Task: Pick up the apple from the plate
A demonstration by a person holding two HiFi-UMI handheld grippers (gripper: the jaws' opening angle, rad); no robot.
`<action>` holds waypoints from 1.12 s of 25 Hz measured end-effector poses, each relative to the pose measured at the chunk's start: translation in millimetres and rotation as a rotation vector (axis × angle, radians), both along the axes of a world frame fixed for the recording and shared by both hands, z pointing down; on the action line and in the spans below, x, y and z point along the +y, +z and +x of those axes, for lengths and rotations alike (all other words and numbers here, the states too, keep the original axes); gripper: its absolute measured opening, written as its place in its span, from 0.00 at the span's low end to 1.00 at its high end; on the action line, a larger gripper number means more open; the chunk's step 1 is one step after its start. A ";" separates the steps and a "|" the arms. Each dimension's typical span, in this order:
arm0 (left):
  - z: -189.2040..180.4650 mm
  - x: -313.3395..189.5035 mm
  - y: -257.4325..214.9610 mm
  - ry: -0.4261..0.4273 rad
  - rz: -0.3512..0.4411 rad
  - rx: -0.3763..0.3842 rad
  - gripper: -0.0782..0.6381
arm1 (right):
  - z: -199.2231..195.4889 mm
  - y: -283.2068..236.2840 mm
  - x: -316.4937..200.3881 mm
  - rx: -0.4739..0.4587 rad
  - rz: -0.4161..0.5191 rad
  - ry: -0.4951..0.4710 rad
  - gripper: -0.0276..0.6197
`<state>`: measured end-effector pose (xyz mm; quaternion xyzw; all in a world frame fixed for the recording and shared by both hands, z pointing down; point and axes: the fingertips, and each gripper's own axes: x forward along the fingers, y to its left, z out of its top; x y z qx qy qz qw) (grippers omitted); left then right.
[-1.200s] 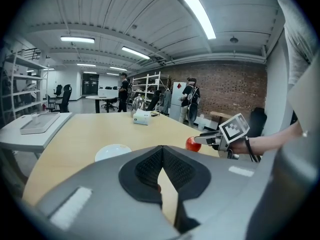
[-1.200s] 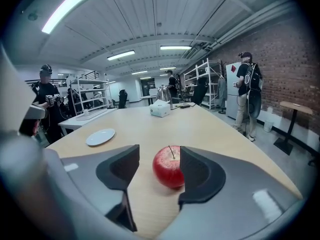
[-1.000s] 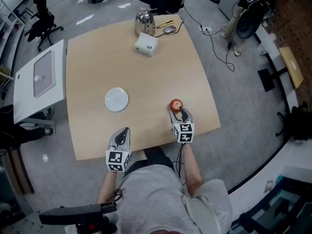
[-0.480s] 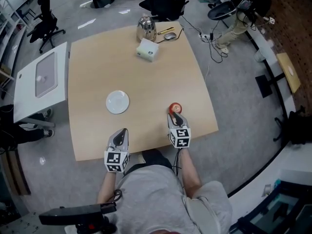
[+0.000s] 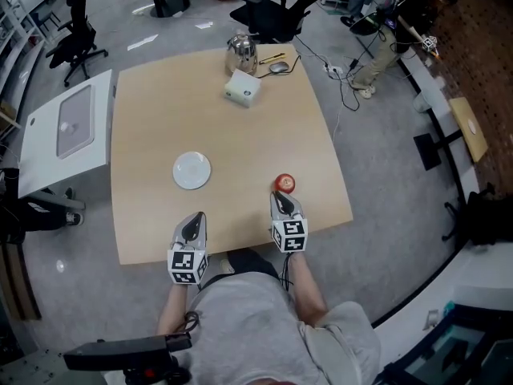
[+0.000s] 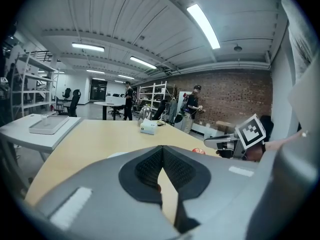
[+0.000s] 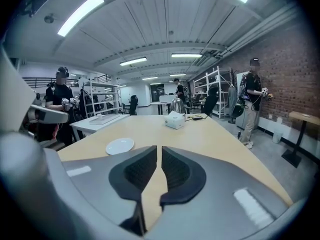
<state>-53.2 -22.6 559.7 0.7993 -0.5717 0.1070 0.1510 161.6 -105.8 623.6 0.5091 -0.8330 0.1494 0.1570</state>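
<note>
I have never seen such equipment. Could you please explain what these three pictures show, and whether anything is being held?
There is no robot here. A person holds a two-jaw tool in each hand: the left gripper and the right gripper. The picture from above comes from a camera on the person's head. The other two come from a camera riding on each gripper, looking along its jaws. On the table are an empty white plate, a red apple lying apart from the plate just ahead of the right gripper, a metal kettle and a white box. Nothing is held. Both pairs of jaws are together and empty, and the right ones have just been closing.
</note>
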 end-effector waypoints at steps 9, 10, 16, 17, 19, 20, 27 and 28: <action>-11.1 -1.6 -19.1 -0.030 0.051 0.006 0.14 | -27.6 -28.0 9.6 -0.020 0.045 -0.058 0.06; -13.0 -1.8 -20.3 -0.036 0.054 0.007 0.14 | -31.0 -31.8 10.8 -0.022 0.052 -0.067 0.06; -21.7 1.5 -30.8 -0.058 0.077 0.016 0.14 | -48.7 -50.7 17.2 -0.031 0.086 -0.109 0.05; -22.9 2.3 -32.0 -0.062 0.081 0.017 0.14 | -50.6 -52.6 18.2 -0.032 0.088 -0.115 0.05; -25.4 4.2 -33.2 -0.070 0.085 0.018 0.14 | -53.7 -55.6 20.8 -0.031 0.094 -0.125 0.05; -26.7 5.4 -33.5 -0.074 0.086 0.020 0.14 | -55.0 -57.2 22.3 -0.031 0.096 -0.128 0.05; -38.5 11.5 -36.4 -0.099 0.100 0.026 0.14 | -62.3 -67.1 29.2 -0.035 0.118 -0.139 0.05; -40.0 13.1 -36.7 -0.101 0.102 0.026 0.14 | -63.0 -68.1 30.5 -0.033 0.121 -0.141 0.05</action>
